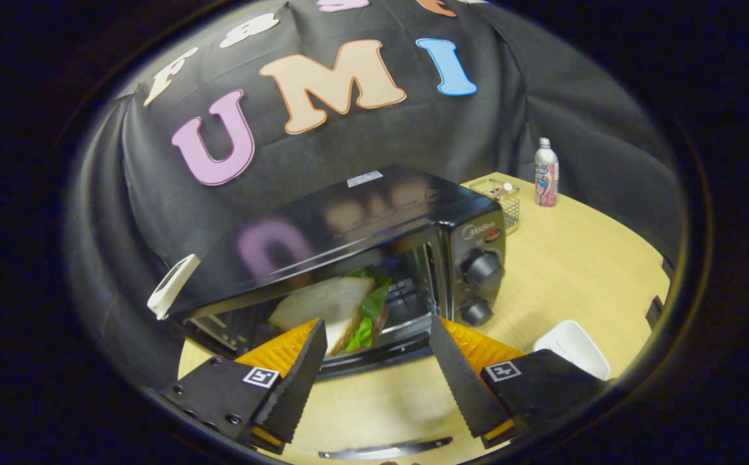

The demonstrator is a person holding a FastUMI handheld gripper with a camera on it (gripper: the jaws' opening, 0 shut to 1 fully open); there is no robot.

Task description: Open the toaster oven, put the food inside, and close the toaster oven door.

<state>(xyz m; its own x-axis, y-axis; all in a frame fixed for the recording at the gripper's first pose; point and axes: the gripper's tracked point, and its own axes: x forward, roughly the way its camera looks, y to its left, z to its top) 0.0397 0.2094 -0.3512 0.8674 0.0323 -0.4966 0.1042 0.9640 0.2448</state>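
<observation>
The claw [374,368] is wide open and holds nothing; the sandwich [339,309] sits inside the toaster oven [348,258], mid-frame, just beyond the fingertips, slightly left.

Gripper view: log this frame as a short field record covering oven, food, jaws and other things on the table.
toaster oven: black, on the wooden table, door apparently open
sandwich: inside the oven, just ahead of the fingers
gripper: jaws open, holding nothing
white dish: beside the oven
bottle: upright, beyond the oven
wire basket: next to the bottle
</observation>
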